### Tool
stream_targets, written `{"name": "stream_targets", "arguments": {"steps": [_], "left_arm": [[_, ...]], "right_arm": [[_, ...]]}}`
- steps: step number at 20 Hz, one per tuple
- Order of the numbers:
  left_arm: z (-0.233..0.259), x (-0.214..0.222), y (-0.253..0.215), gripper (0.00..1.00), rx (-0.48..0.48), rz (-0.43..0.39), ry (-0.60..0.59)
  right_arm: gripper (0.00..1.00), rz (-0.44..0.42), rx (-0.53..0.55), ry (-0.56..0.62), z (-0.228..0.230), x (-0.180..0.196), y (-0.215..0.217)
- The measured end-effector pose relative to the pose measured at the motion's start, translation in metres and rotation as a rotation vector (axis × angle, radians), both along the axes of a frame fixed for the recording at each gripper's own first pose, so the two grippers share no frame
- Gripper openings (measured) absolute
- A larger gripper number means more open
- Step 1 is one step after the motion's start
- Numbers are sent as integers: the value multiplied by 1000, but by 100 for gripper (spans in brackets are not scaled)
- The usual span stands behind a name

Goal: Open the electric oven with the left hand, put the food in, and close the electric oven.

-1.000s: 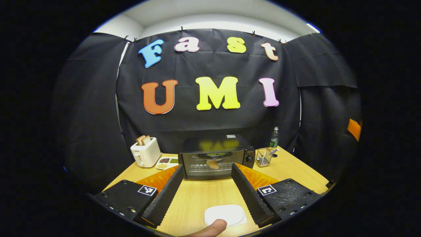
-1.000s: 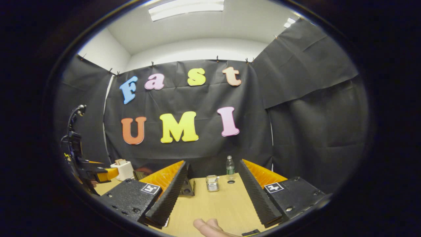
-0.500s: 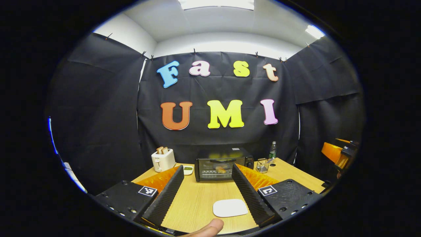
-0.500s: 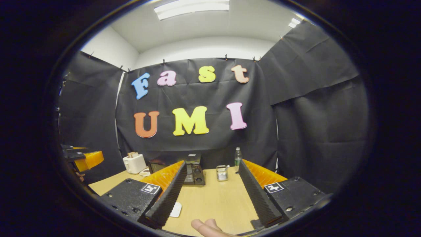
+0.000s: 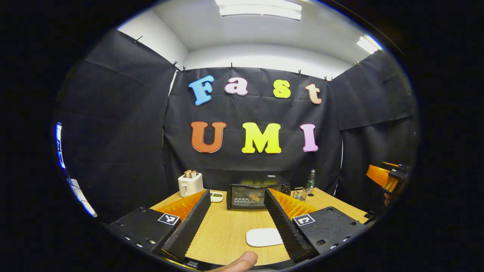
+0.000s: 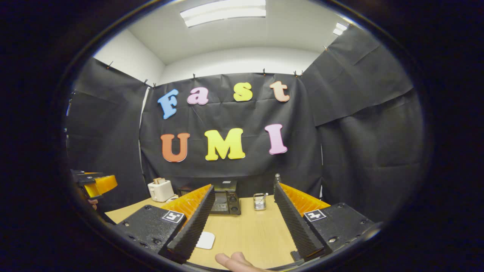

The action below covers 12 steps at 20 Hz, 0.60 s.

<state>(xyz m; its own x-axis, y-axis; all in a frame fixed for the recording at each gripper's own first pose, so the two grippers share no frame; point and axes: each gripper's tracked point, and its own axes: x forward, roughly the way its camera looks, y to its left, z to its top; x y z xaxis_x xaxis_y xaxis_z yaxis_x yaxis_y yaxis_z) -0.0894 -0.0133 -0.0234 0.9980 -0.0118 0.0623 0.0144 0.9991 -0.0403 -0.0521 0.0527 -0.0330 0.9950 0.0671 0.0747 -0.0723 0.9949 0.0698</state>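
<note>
On the wooden table (image 5: 227, 234) the electric oven (image 5: 254, 195) sits at 12 o'clock from the left tool (image 5: 236, 223), door apparently shut with food (image 5: 255, 196) inside, nearer it than the right tool (image 6: 244, 226); both tools gape wide, empty.

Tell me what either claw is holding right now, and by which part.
Nothing is held. The left claw and the right claw are both open, with only the bare light wooden table between their fingers.
</note>
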Motion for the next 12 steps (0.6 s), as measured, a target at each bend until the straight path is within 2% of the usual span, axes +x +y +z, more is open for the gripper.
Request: {"name": "stream_targets", "arguments": {"steps": [12], "left_arm": [[6,-10,-7,93,9,-38,-18]], "right_arm": [[100,4,-28,-43,7,-11,7]]}}
